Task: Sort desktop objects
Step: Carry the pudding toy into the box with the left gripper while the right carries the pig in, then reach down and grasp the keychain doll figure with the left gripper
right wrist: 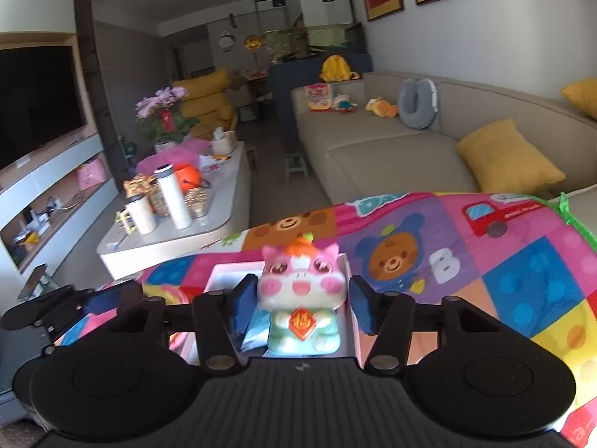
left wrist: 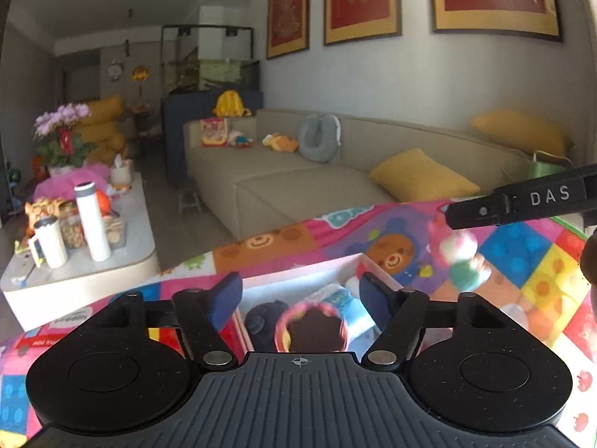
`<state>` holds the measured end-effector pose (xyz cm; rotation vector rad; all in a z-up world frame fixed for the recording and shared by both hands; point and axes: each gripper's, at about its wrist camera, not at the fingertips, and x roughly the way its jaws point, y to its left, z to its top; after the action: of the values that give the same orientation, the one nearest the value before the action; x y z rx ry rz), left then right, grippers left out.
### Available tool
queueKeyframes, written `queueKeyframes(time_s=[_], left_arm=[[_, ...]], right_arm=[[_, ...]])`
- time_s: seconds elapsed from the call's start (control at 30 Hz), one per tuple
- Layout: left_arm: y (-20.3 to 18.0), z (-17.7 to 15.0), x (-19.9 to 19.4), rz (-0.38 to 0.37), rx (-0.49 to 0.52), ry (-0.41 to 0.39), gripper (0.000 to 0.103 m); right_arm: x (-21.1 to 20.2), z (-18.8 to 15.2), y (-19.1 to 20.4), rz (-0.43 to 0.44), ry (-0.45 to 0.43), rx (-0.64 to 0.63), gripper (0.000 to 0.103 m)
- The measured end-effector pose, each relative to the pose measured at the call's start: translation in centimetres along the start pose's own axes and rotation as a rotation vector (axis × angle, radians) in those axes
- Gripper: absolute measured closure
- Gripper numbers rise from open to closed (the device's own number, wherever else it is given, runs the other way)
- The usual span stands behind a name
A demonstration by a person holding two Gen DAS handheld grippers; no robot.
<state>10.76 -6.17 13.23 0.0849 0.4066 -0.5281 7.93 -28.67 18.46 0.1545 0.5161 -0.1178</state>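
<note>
In the left wrist view my left gripper (left wrist: 300, 298) stands open above a white box (left wrist: 298, 267). In the box lie a pink-rimmed cup (left wrist: 311, 326), a dark blue plush (left wrist: 263, 321) and a blue-white packet (left wrist: 345, 304). No pad touches them. My right gripper (right wrist: 300, 300) has a pink and white plush toy (right wrist: 300, 291) between its fingers over the same box (right wrist: 224, 272). Both pads stand close beside the toy's head and are not pressing on it. From the left wrist the toy (left wrist: 462, 257) is a blur just under the right gripper's finger (left wrist: 522, 201).
The box sits on a colourful play mat (right wrist: 522, 280). A low white table (left wrist: 86, 261) with bottles, mugs and flowers stands to the left. A beige sofa (left wrist: 298, 171) with yellow cushions (left wrist: 421, 175) lies behind the mat.
</note>
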Motion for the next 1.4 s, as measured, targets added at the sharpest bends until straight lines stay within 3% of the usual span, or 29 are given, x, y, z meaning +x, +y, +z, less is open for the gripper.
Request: queueKeyframes(time_s=[0.03, 0.13, 0.2, 0.33, 0.47, 0.6, 0.7, 0.87, 1.27, 1.4], left_arm=[[0.5, -0.4, -0.4, -0.001, -0.006, -0.008, 0.006], [1.5, -3.4, -1.6, 0.048, 0.019, 0.032, 0.004], [2.2, -6.2, -2.1, 0.055, 0.012, 0.097, 0.004], [3.1, -11.5, -2.6, 0.075, -0.039, 0.232, 0.003], [4.9, -13.9, -2.6, 0.145, -0.099, 0.292, 0.002], [5.8, -14.7, -2.4, 0.182, -0.107, 0.312, 0.002], [5.7, -14.9, -2.1, 0.196, -0.096, 0.32, 0.001], [5.7, -15.0, -1.6, 0.203, -0.088, 0.323, 0.0], [5.0, -13.7, 1.5, 0.177, -0.044, 0.312, 0.0], [4.8, -12.3, 2.0, 0.158, 0.102, 0.197, 0.0]], right_arm=[[-0.2, -0.1, 0.2, 0.002, -0.019, -0.019, 0.04], [-1.5, -1.5, 0.2, 0.022, -0.074, -0.043, 0.023], [-1.8, -2.9, 0.5, 0.016, -0.078, -0.071, 0.02], [-1.2, -7.7, 2.6, 0.036, 0.021, -0.164, 0.018], [-0.1, -12.7, 5.7, 0.054, 0.122, -0.262, 0.016], [1.1, -17.9, 8.4, 0.065, 0.198, -0.302, 0.016], [1.8, -19.9, 8.8, 0.076, 0.232, -0.289, 0.016], [2.9, -20.5, 7.9, 0.052, 0.224, -0.231, 0.002], [3.1, -20.6, 7.3, 0.062, 0.228, -0.188, 0.0], [3.1, -20.6, 7.3, 0.063, 0.228, -0.187, 0.0]])
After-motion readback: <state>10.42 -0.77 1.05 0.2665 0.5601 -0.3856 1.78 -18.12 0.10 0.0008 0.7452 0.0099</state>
